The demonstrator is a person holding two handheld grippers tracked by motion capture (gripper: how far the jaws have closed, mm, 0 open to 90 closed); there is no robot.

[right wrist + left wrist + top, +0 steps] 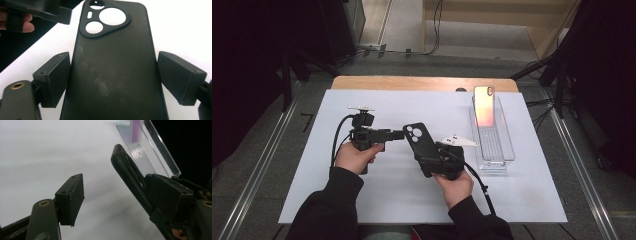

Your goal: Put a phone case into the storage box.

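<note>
We held the black phone case point(421, 141) clamped across its width in our right gripper point(432, 159), above the white mat point(377, 195). Our left gripper point(398, 134) stood open beside its top edge. The phone point(484, 105) waited uncased in the clear tray point(507, 150).

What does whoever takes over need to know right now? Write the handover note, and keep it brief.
Right gripper: shut on the black phone case, held above the white table, camera cutouts at the far end.
Left gripper: open, jaws at the case's camera end, not gripping.
Phone: stands leaning in the clear tray on the right.
Done: case picked up.
Left: probably fetching the phone and fitting the case on it.
</note>
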